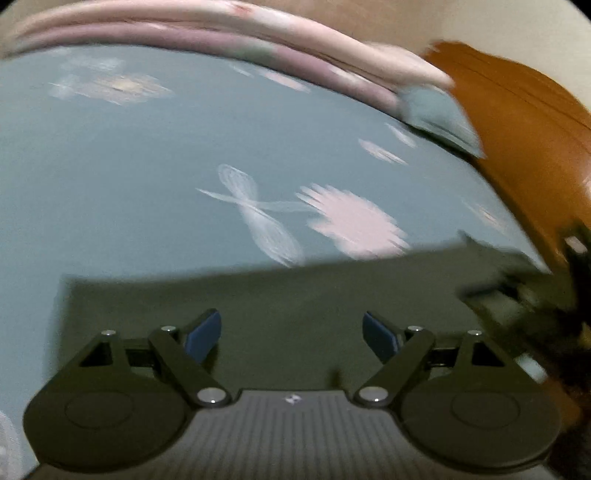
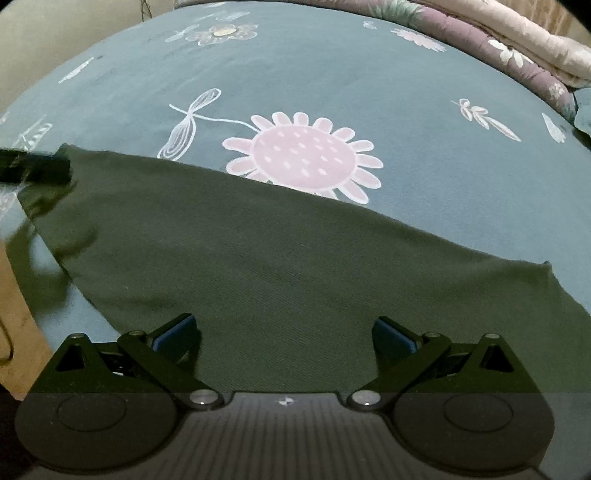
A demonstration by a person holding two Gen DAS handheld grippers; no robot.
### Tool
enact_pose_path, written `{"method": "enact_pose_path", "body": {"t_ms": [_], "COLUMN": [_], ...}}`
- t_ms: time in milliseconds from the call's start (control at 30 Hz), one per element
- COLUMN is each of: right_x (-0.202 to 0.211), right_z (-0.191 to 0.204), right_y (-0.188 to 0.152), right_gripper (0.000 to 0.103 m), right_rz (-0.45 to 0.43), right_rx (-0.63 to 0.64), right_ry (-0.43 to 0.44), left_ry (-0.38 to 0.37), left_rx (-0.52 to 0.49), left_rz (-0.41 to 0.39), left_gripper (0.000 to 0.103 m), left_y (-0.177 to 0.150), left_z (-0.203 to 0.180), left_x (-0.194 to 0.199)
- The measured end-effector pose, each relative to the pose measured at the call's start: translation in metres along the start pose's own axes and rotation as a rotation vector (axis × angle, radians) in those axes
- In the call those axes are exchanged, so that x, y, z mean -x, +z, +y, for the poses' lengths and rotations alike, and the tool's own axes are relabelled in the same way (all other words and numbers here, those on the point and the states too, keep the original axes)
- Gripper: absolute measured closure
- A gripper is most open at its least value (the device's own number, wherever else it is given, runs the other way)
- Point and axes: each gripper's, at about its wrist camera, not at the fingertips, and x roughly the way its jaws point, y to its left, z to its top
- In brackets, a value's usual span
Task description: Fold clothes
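1. The right gripper (image 2: 285,338) is nearest in its own view, its jaws spread wide with nothing between the blue pads (image 2: 176,329); it points down over the dark green garment (image 2: 258,258).
2. The left gripper (image 1: 291,334) likewise has its jaws released, blue pads (image 1: 204,334) well apart, with only the dark green garment (image 1: 295,295) showing beneath the gap. This view is smeared by motion blur.
3. The garment lies spread flat on the bed, a smooth dark panel with a straight far edge that runs on a slant in the right wrist view and a small notched corner at its right end.
4. At the garment's left corner in the right wrist view, a dark blurred shape sits at the edge of the cloth; it appears to be the other gripper, but I cannot tell whether it touches the fabric.
5. Beyond the garment stretches the teal bedsheet (image 2: 406,92), printed with a large pink flower (image 2: 303,155) just past the garment's far edge, which covers the flower's lower petals, and a white dragonfly outline (image 2: 188,125) beside it.
6. Farthest back, a rolled pink and mauve quilt (image 2: 517,48) lies along the bed's far side; in the left wrist view the quilt (image 1: 221,33) sits next to an orange-brown wooden panel (image 1: 517,129).
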Motion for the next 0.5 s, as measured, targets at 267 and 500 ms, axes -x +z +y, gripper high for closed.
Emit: {"method": "enact_pose_path", "body": {"t_ms": [267, 500], "right_x": [0.01, 0.013], "right_z": [-0.003, -0.02], "right_y": [-0.009, -0.025], "right_gripper": [0.0, 0.0], "right_rz": [0.007, -0.027], "right_rx": [-0.026, -0.127], "right_ry": [-0.031, -0.043], "left_ry": [0.028, 0.068], "left_rx": [0.072, -0.008], "left_rz": [0.083, 0.06], "left_gripper": [0.019, 0.018], "left_y": [-0.007, 0.023], "left_z": [0.014, 0.009], "left_x": [0.004, -0.006]}}
